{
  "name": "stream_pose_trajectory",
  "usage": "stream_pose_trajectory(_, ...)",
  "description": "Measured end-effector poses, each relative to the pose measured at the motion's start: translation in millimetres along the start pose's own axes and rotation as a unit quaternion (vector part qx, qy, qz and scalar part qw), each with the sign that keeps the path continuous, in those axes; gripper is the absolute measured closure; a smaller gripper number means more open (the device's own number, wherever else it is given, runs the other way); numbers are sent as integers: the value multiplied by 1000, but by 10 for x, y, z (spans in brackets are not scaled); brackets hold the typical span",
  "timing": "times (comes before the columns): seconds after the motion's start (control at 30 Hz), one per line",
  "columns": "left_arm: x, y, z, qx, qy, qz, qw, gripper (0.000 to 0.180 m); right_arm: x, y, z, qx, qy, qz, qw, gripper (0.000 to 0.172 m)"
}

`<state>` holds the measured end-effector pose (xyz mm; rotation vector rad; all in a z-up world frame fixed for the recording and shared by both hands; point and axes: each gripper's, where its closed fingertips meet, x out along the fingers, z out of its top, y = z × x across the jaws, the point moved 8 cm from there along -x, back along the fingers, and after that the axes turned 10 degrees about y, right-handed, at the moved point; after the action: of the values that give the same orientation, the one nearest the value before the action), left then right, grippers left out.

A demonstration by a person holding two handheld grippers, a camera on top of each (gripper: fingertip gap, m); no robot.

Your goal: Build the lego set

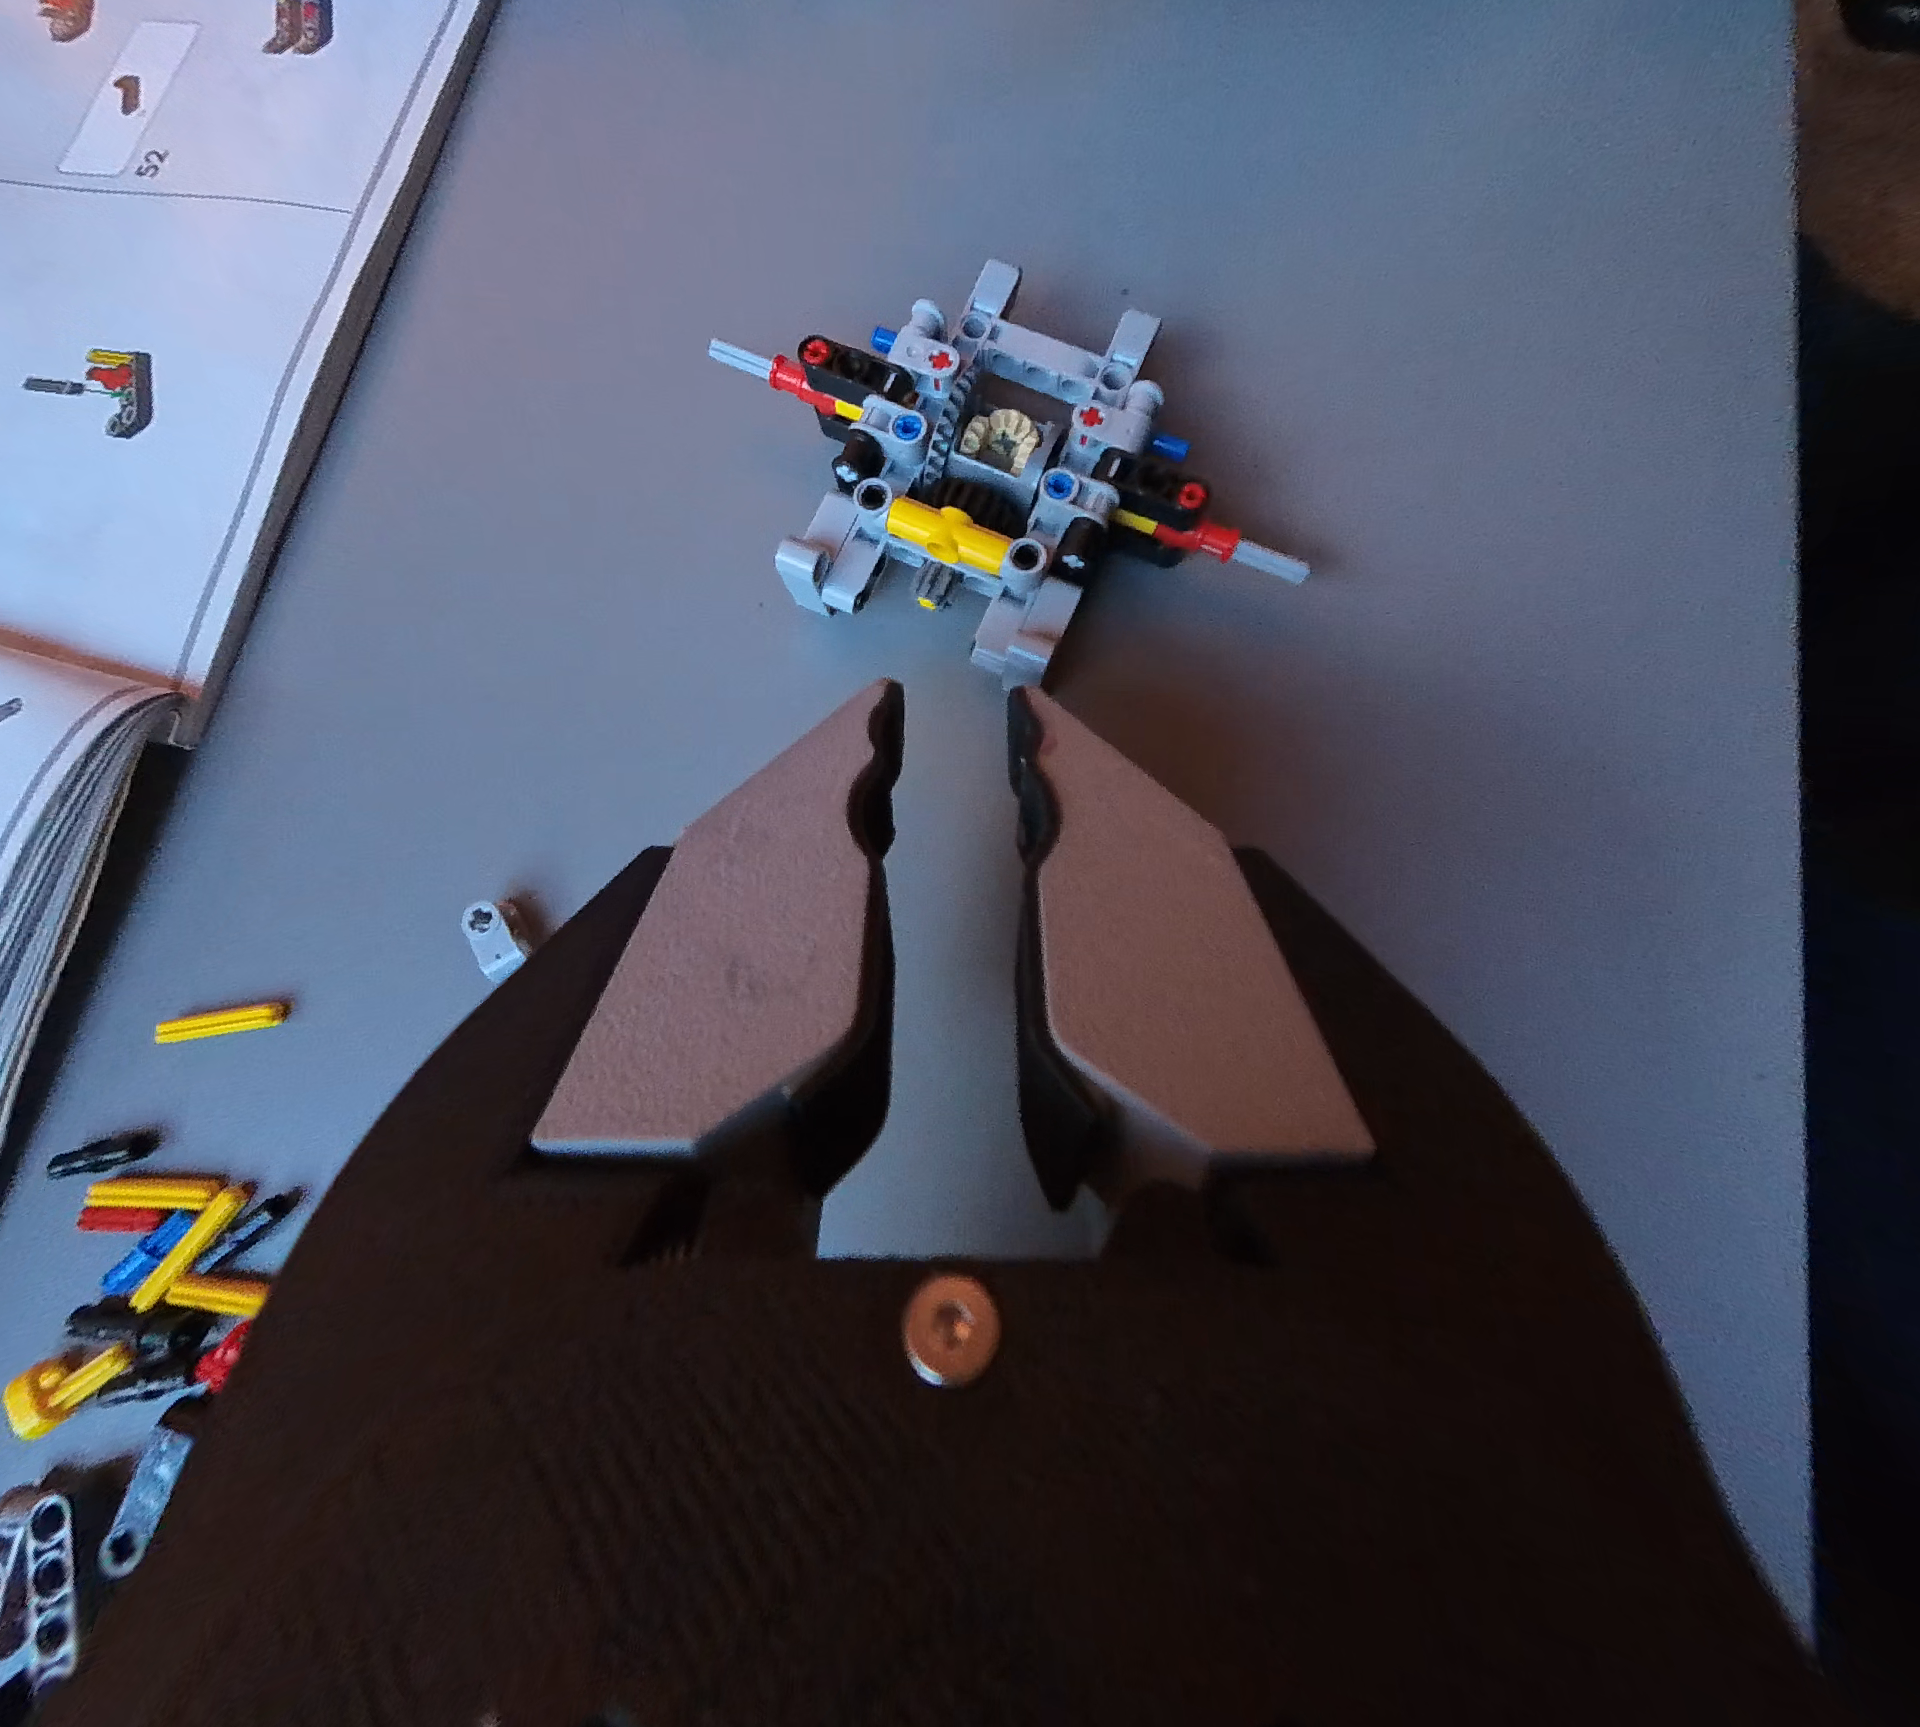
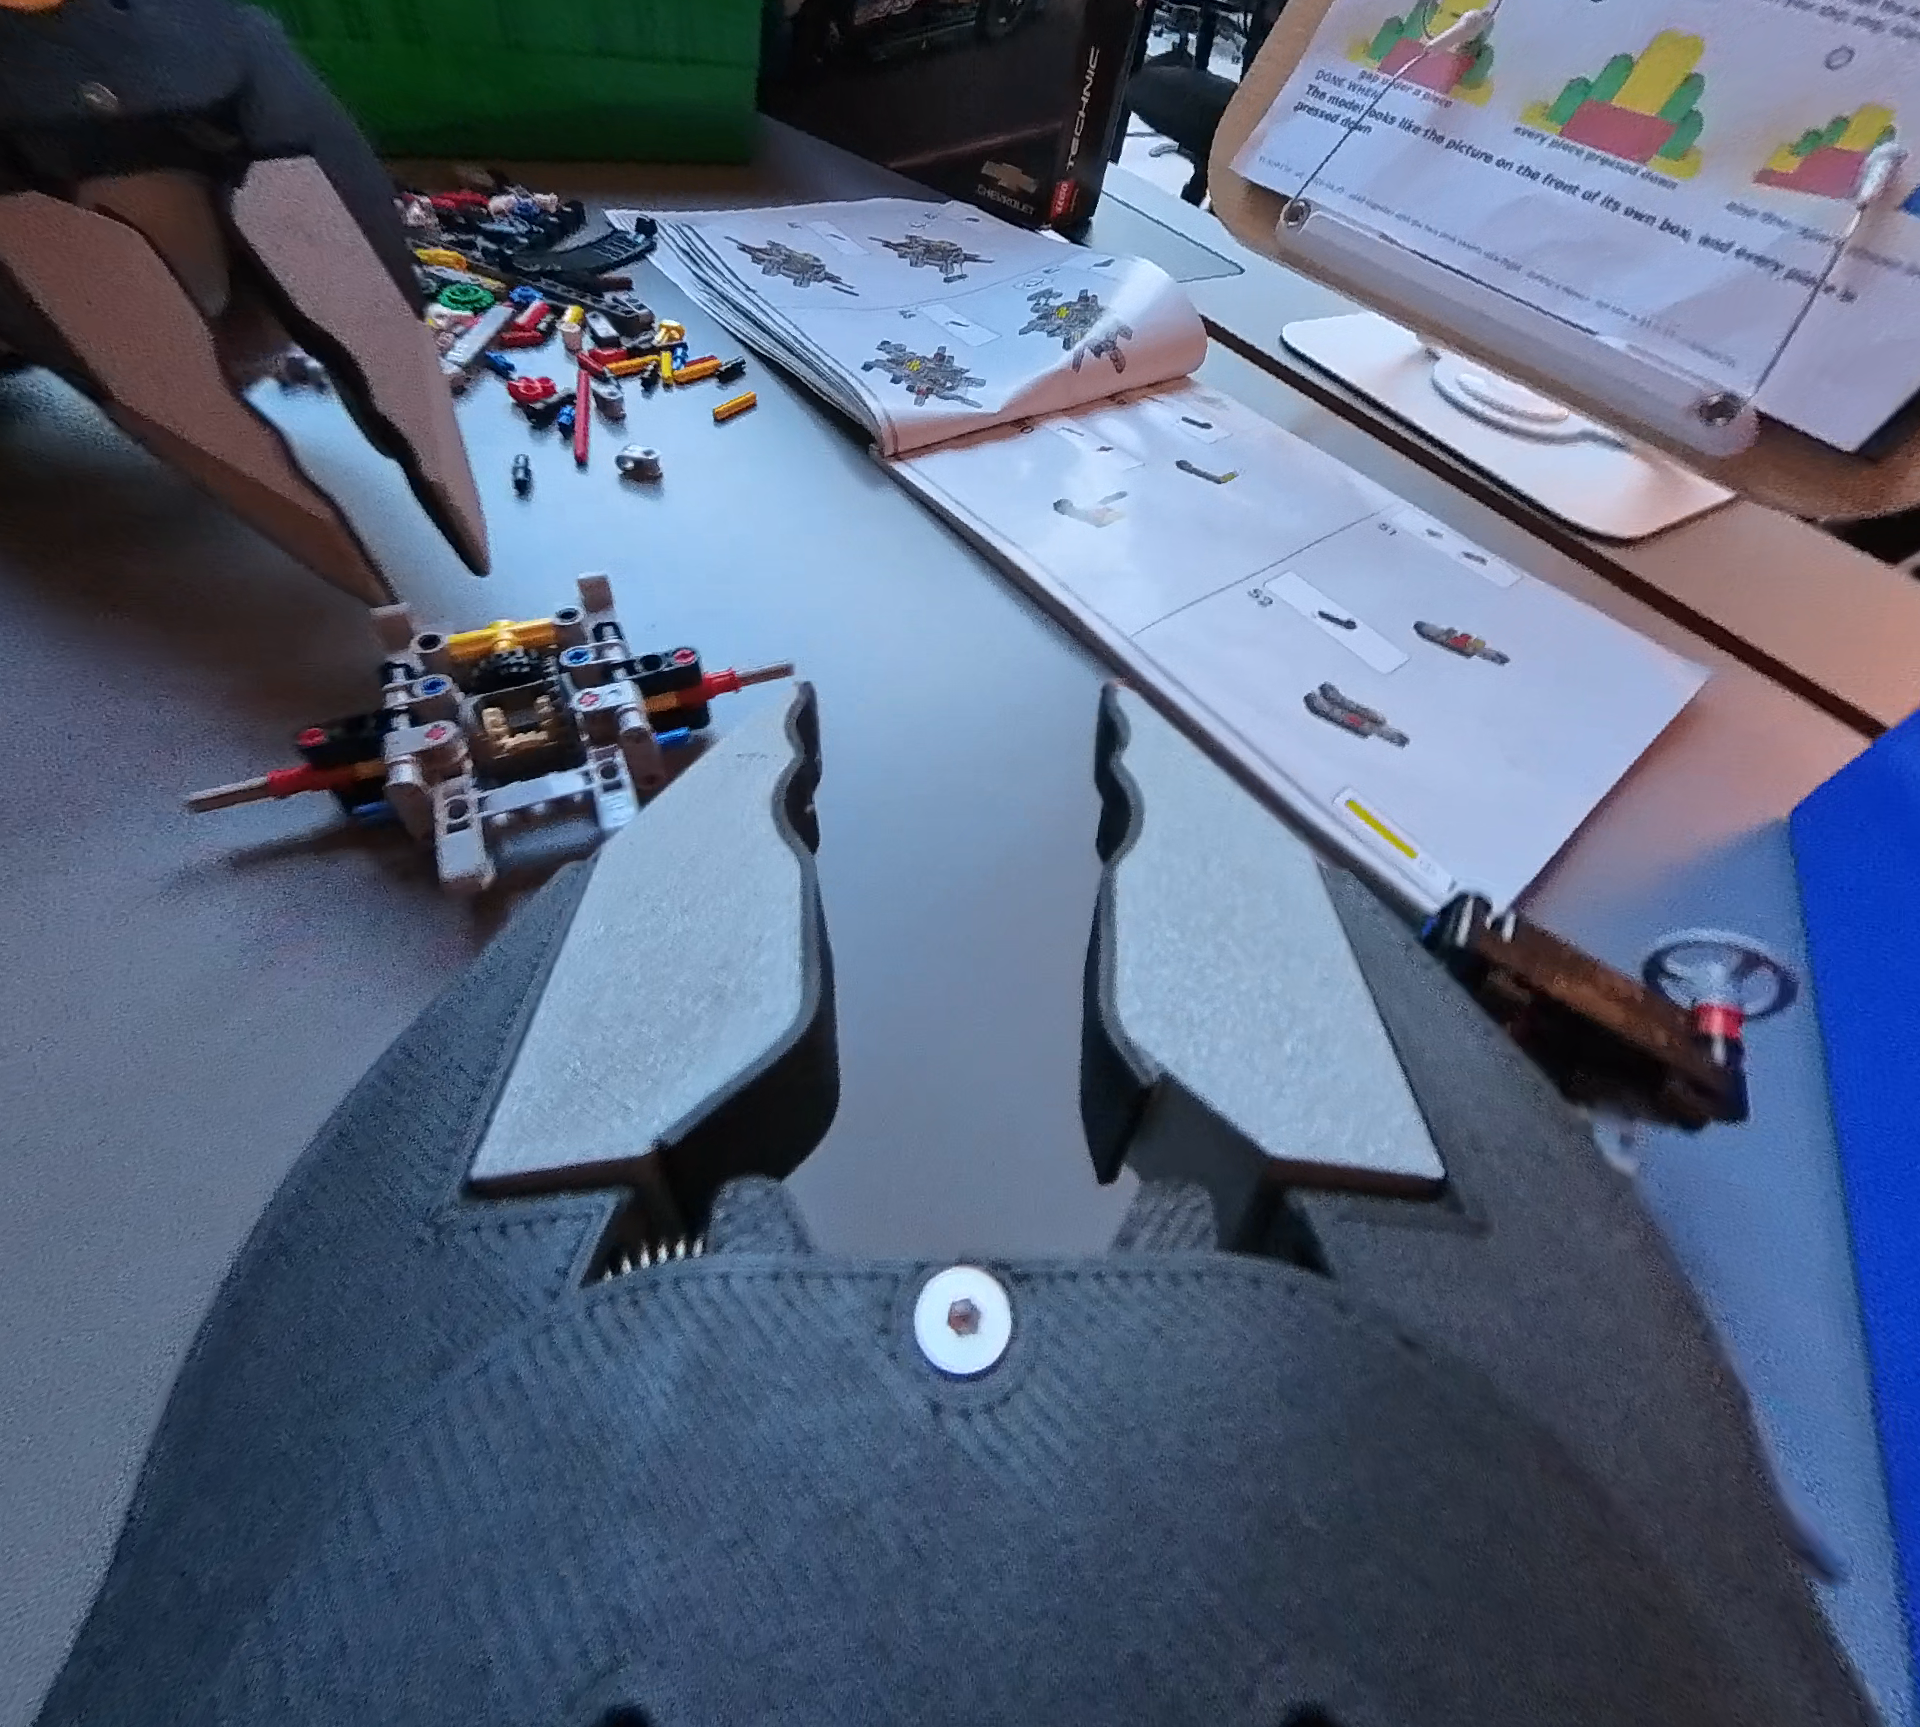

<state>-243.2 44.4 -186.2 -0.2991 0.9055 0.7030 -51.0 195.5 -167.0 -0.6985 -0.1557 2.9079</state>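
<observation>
Two grippers: both hover over a grey table (image 1: pixel 1455 327), each with fingers apart and nothing between them.
Far left: an open instruction booklet (image 1: pixel 208 223) lies flat, pages up, along the table's left edge in the left wrist view.
Near left: loose parts (image 1: pixel 166 1251), yellow, red, blue and black pins and axles, lie scattered beside the booklet; a single yellow axle (image 1: pixel 221 1023) and a small grey connector (image 1: pixel 497 934) lie apart from the heap.
Left gripper (image 1: pixel 954 690): jaws narrowly parted over bare table, tips pointing at the model just beyond them.
Centre: a small brick assembly (image 1: pixel 997 451), a grey frame with a yellow cross-piece, gears in the middle and red-tipped axles, sits flat on the table.
Key relation: the assembly lies straight ahead of the left gripper, its nearest grey leg just beside the right fingertip; whether they touch cannot be told. Its long axle line runs crosswise to the left gripper's fingers.
Right gripper (image 2: pixel 956 711): jaws spread wide over empty table, with the assembly (image 2: pixel 499 732) off to its left, just beside its left finger.
Nearer arm: the left gripper (image 2: pixel 426 565), seen in the right wrist view with its tips right at the assembly's far edge, looks at least as close.
Far right: a second, darker sub-assembly (image 2: pixel 1590 1023) rests near a blue object (image 2: pixel 1860 1054).
</observation>
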Motion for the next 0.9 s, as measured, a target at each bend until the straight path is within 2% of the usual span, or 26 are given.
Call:
stream_pose_trajectory(0.13,-5,-13,20,-15,-11,-30,999,163,237,-68,80,-29,14,11,999,120)
stream_pose_trajectory(0.3,-1,3,19,-20,-10,-18,1000,164,366,-109,145,-41,8,15,999,120)
stream_pose_trajectory(0.53,-34,102,-9,-63,-50,-16,997,165,542,-197,252,-38,-10,45,998,119)
stream_pose_trajectory(0.73,-58,253,-14,-121,-112,-33,986,166,524,-74,282,-49,-29,90,994,123)
stream_pose_trajectory(0.9,-183,331,18,-130,-195,-29,972,170,348,-138,282,15,-76,135,988,124)
